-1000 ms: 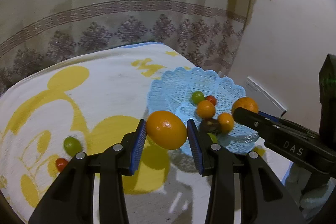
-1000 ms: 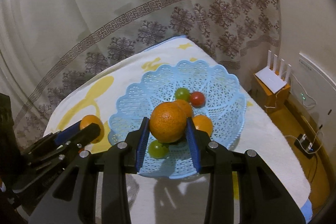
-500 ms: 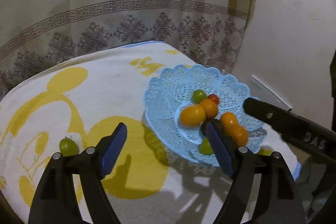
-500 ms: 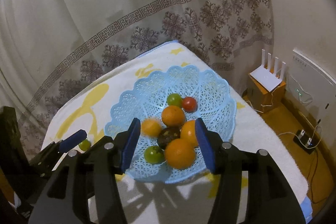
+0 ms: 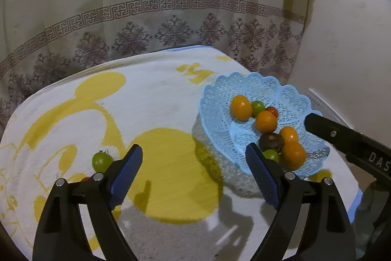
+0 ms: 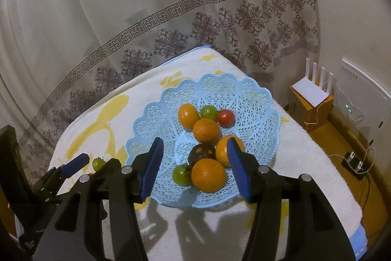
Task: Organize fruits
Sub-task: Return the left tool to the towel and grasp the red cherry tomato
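A light blue lattice basket sits on the towel-covered table and holds several oranges, two green tomatoes, a red tomato and a dark brown fruit. The nearest orange lies at the basket's front. My right gripper hovers over the basket's front rim, its jaws opening with nothing pressed between them. My left gripper is over the towel left of the basket, jaws opening and empty. A green tomato lies on the towel by the left finger, a red one mostly hidden behind it.
The towel is white with a yellow cartoon print. A patterned curtain hangs behind the table. To the right stand a white router on a small box, and a power strip on the floor. The table's right edge drops off near the basket.
Both grippers held an orange a second ago; both have opened and the oranges now lie in the basket. The left gripper's view has shifted left, away from the basket.
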Demonstrator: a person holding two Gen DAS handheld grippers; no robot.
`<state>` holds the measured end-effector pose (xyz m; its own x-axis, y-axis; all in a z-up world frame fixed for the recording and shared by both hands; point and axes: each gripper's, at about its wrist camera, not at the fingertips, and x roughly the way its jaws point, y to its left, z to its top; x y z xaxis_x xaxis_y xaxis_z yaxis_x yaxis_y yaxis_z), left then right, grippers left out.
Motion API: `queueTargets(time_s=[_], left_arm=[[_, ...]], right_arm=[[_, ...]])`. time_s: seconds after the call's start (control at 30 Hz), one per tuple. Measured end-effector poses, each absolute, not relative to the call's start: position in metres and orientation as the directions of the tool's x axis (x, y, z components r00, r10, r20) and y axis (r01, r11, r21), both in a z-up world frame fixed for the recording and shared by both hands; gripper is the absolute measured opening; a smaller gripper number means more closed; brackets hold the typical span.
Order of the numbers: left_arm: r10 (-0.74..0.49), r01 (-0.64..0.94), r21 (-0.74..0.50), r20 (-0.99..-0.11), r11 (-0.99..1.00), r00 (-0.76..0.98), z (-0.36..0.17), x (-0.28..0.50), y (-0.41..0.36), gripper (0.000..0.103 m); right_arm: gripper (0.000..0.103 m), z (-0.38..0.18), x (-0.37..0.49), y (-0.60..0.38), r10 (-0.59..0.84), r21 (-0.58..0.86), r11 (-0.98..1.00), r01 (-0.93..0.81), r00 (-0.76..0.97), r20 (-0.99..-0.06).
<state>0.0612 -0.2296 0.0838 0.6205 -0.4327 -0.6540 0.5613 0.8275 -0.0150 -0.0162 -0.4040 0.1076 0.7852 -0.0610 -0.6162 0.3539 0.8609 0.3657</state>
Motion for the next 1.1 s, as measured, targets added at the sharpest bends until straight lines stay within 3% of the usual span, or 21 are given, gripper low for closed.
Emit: queueTargets(time_s=[1.1], left_arm=[[-0.3, 0.391, -0.015, -0.669, 0.92, 0.68, 0.076, 0.081, -0.141, 0.086]], right_arm=[[0.064, 0.105, -0.011, -0.367, -0.014, 0.317, 0.914, 0.254, 0.8, -0.599]])
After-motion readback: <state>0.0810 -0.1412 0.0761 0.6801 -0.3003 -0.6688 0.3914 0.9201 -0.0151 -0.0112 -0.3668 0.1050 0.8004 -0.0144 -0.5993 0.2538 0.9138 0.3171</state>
